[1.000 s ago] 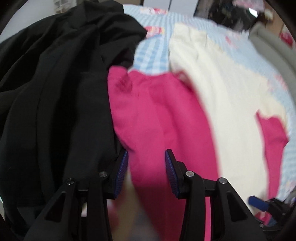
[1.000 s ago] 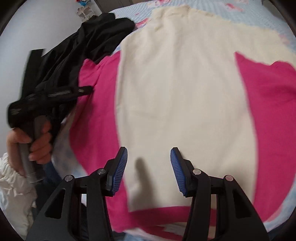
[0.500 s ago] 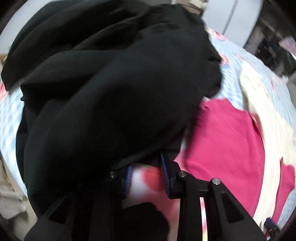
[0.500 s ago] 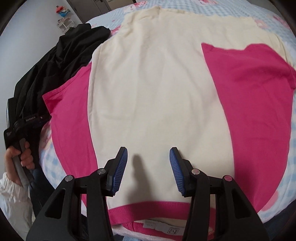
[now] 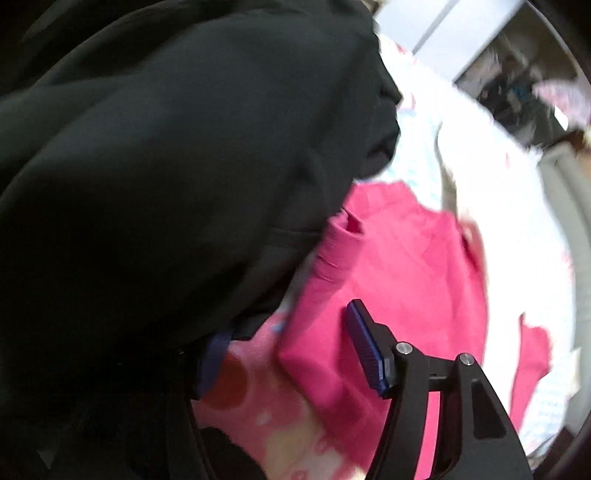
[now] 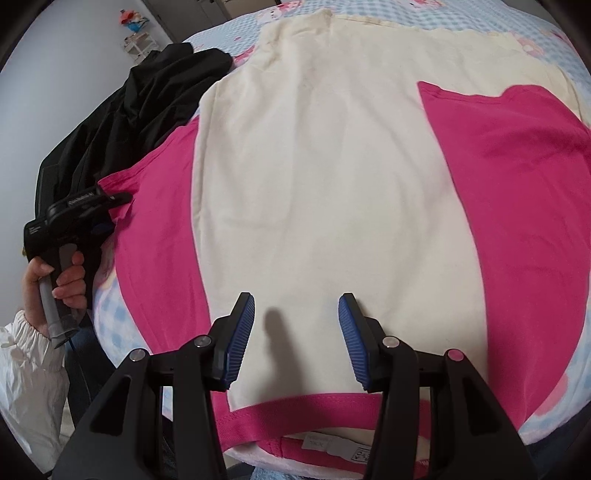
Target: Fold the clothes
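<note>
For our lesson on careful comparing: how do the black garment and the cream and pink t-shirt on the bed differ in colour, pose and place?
1. The black garment is one dark colour; the cream and pink t-shirt has a cream body and pink sleeves.
2. The black garment lies crumpled in a heap; the t-shirt is spread flat.
3. The black garment sits by the bed's left edge; the t-shirt fills the middle.
Both rest on the blue checked bedsheet.
</note>
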